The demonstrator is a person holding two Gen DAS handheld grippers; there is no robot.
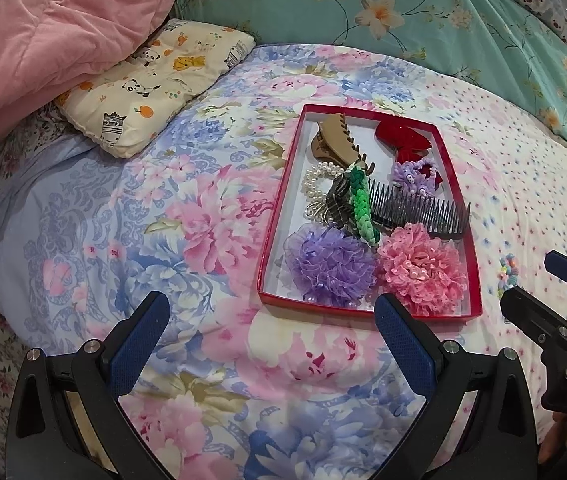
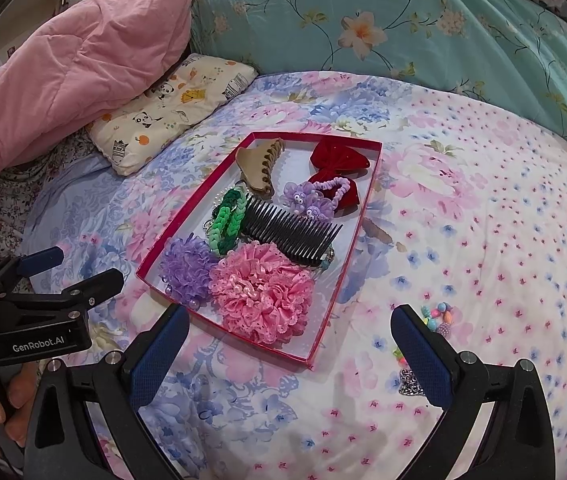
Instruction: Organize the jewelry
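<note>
A red tray [image 1: 468,236] lies on the flowered bed [image 1: 187,216]. It holds a tan claw clip [image 1: 337,136], a red bow [image 1: 403,138], a pearl bracelet [image 1: 319,180], a green braided band [image 1: 363,204], a black comb [image 1: 419,210], a purple scrunchie [image 1: 329,266] and a pink scrunchie [image 1: 423,274]. The left gripper [image 1: 271,316] is spread wide just before the tray. The right gripper [image 1: 543,284] shows at the right edge, beside a beaded bracelet [image 1: 508,274].
</note>
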